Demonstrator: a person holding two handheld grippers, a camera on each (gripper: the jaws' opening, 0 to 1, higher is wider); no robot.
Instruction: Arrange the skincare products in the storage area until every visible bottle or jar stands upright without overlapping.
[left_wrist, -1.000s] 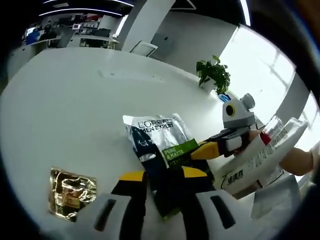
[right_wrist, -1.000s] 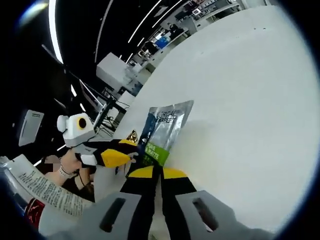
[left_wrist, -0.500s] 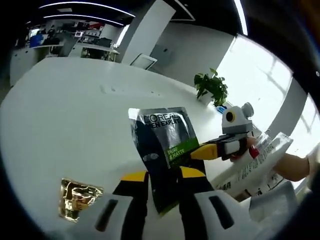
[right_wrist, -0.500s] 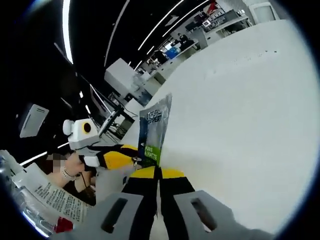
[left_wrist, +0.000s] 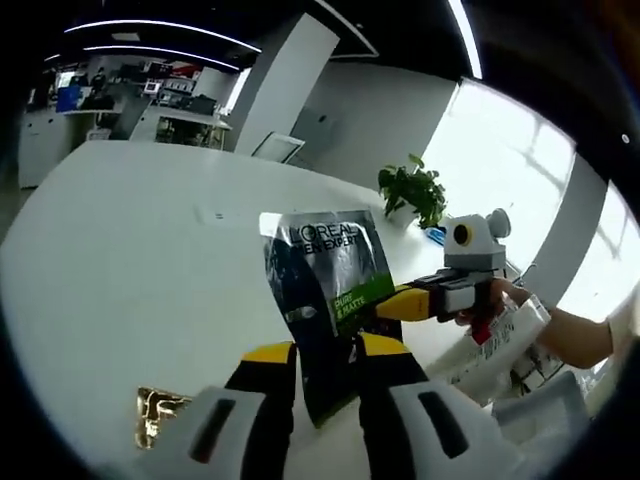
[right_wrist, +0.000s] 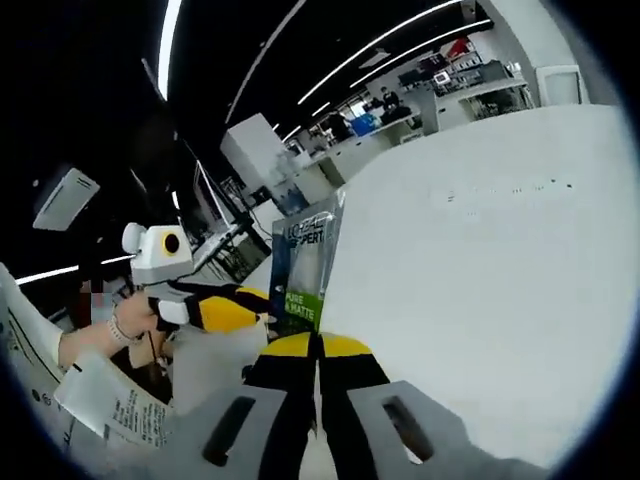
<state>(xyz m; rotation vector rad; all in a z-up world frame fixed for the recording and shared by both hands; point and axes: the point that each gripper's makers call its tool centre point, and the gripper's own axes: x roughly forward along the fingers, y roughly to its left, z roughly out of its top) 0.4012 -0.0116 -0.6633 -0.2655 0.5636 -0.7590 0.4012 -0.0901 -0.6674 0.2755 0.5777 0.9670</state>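
A dark L'Oreal Men Expert sachet with a green stripe stands upright above the white table. My left gripper is shut on its lower end. My right gripper reaches in from the right and pinches the sachet's right edge. In the right gripper view the sachet shows almost edge-on, with my right gripper shut on its bottom and the left gripper touching it from the left. A white tube with printed text and a red cap lies behind the right gripper.
A gold foil sachet lies flat on the table by my left jaw. A potted plant stands at the table's far edge. White printed packaging sits low on the left of the right gripper view. Desks and shelves fill the room behind.
The sachet has been raised from lying flat on the table to standing upright, held between both grippers. Both views tilted upward; the white tube now sits lower and further right.
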